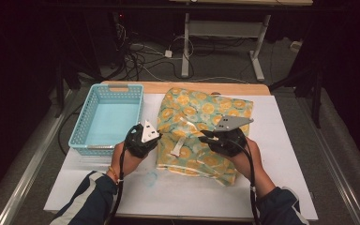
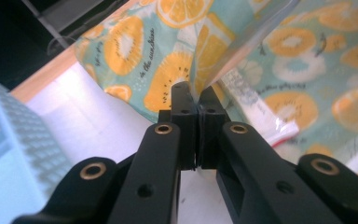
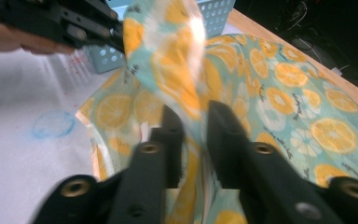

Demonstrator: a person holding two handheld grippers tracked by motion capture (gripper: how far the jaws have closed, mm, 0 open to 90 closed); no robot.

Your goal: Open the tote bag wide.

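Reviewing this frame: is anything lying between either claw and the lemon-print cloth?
Nothing visible does. The left claw is shut on a raised fold of the lemon-print cloth. The right claw has its jaws parted around another lifted part of the cloth. The blue basket stands off to the side.

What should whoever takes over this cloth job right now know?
Left hand-held gripper: shut on an edge of the lemon-print cloth, lifting it off the table.
Right hand-held gripper: jaws apart with a raised fold of the cloth between them; pads not pressing on it.
The cloth lies rumpled and partly folded on the white sheet, right of the blue basket, which holds nothing.
Done: left edge gripped.
Left: probably close the right gripper on its fold, finish folding, then perhaps place the cloth in the basket.
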